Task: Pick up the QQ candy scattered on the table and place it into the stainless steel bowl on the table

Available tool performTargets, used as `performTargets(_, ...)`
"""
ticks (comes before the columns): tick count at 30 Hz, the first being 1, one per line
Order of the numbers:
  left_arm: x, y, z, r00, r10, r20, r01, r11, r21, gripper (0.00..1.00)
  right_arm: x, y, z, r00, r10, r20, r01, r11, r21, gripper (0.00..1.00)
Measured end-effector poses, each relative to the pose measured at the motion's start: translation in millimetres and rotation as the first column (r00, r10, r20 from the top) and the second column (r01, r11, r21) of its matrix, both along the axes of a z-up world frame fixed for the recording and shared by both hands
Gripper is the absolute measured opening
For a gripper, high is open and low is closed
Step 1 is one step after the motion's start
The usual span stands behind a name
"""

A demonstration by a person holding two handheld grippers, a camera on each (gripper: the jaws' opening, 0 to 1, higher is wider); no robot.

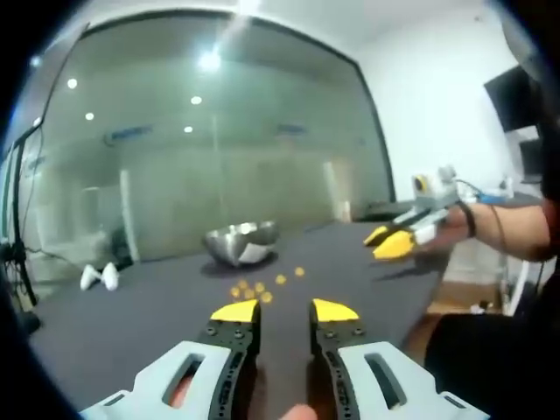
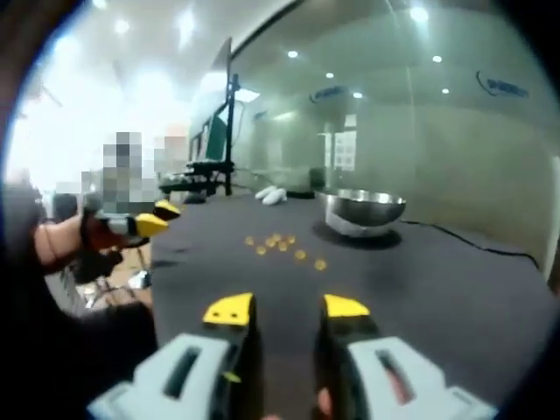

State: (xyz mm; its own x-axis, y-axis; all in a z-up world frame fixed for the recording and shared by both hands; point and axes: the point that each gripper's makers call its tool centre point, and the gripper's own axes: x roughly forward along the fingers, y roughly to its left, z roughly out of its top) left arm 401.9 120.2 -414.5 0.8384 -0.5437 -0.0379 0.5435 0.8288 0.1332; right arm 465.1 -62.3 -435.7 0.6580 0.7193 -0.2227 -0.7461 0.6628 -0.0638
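Observation:
Several small yellow QQ candies [image 1: 262, 284] lie scattered on the dark table [image 1: 131, 324], just in front of the stainless steel bowl [image 1: 242, 241]. My left gripper [image 1: 284, 311] hovers short of the candies, open, with nothing between its yellow tips. The right gripper [image 1: 392, 241] comes in from the right, held by a hand above the table's edge. In the right gripper view, the candies [image 2: 280, 243] sit left of the bowl [image 2: 363, 210]. My right gripper [image 2: 287, 308] is open and empty, well back from them. The left gripper [image 2: 153, 220] shows at the left.
Two white objects [image 1: 98, 277] rest at the table's far side, also seen as white objects [image 2: 271, 194] beyond the candies. A glass wall [image 1: 219, 157] stands behind the table. A black cable [image 2: 472, 241] runs along the table right of the bowl. A stand [image 1: 17, 236] rises at the left.

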Motion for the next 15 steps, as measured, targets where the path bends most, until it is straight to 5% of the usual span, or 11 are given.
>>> performTargets(7, -3.8, 0.8, -1.9, 1.0, -0.015, -0.005, 0.015, 1.0, 0.007, 0.24, 24.1, 24.3, -5.6, 0.999, 0.036, -0.017, -0.037, 0.999, -0.037, 0.3)
performTargets(10, -6.3, 0.3, -2.4, 1.0, -0.026, -0.003, 0.026, 1.0, 0.012, 0.25, 49.0, 30.0, -4.0, 0.998, 0.04, 0.046, -0.036, 0.996, -0.082, 0.29)
performTargets(15, -9.8, 6.8, 0.1, 1.0, -0.028, 0.011, 0.027, 1.0, 0.015, 0.24, 71.5, 45.4, -14.1, 0.999, 0.051, -0.009, -0.052, 0.994, -0.092, 0.29)
